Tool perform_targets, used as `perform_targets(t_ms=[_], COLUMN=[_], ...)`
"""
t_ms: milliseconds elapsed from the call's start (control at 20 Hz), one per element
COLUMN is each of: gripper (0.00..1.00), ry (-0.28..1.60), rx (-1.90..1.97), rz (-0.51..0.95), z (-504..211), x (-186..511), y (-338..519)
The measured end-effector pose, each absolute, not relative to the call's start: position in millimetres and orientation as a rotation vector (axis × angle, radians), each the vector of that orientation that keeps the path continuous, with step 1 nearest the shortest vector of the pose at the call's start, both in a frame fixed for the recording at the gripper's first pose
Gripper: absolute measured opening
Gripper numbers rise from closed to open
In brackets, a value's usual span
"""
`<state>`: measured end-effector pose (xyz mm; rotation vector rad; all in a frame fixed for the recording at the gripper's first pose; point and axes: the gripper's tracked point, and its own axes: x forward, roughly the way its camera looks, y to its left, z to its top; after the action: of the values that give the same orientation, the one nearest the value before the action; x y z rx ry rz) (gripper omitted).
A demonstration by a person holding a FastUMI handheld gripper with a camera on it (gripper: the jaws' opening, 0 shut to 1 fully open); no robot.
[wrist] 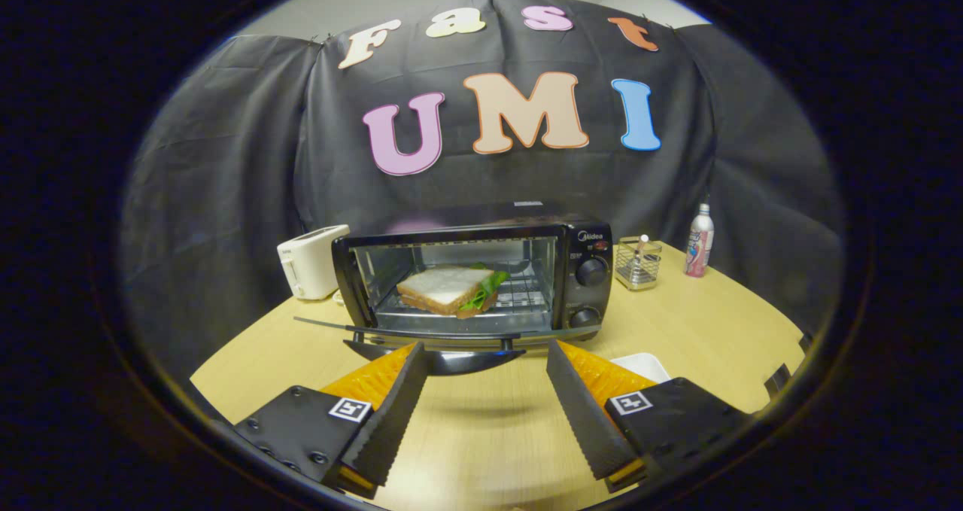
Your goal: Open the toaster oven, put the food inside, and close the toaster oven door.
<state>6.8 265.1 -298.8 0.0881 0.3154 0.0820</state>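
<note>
Nearest the camera, the hand-held gripper (486,360) has its two black serrated fingers (391,413) spread wide apart with nothing between them but bare round light-wood table (481,436). Just ahead of the fingertips lies the dropped-down glass door (444,336) of the black toaster oven (472,274), hanging open roughly level, its black handle (440,358) reaching toward the gap between the fingers without touching them. Beyond the door, inside the oven's cavity, the sandwich of white bread and green lettuce (451,289) lies flat on the wire rack (511,300), its long axis running side to side across the oven mouth, the lettuce showing at its right end. Two black knobs (591,272) sit on the oven's right panel. Left of the oven stands a white pop-up toaster (308,261); to its right, a clear square holder (637,263) and a pink-and-silver bottle (699,250). A white plate edge (643,364) peeks beside the right finger.
</note>
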Motion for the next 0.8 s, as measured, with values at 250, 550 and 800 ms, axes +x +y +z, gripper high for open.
perform_targets(t_ms=[250,550,800], gripper=[0.99,0.99,1.0], ry=[0.294,0.263,0.237], rx=[0.111,0.145,0.169], rz=[0.109,0.113,0.118], z=[-283,-267,-256], x=[23,44,69], y=[274,275,276])
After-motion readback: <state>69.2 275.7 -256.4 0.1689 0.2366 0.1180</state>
